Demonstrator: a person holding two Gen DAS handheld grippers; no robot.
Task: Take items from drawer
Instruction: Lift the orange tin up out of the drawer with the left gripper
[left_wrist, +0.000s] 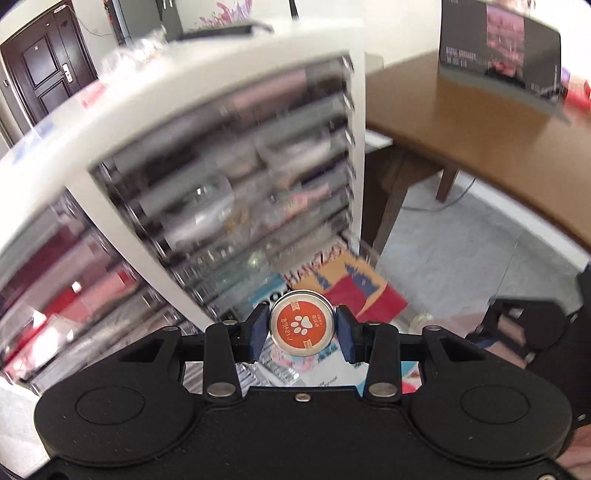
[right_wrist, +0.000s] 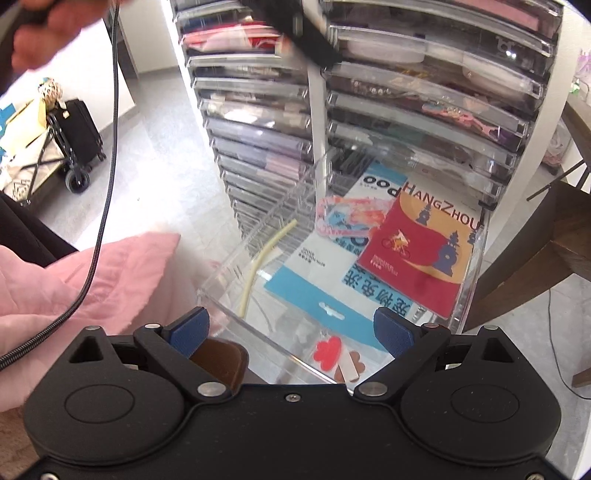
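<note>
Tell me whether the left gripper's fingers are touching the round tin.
Touching. The left wrist view shows both blue fingers pressed against opposite sides of the round tin.

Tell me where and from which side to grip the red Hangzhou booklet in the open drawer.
The red booklet lies flat on other papers in the clear drawer, near its right wall. Probably best to take its near corner, which hangs over the blue-and-white sheet, coming from above and the front with the open right gripper, one of the fingers slipping underneath.

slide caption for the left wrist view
Left hand-held gripper clamps a round orange paw-print tin above the open clear plastic drawer.
</note>
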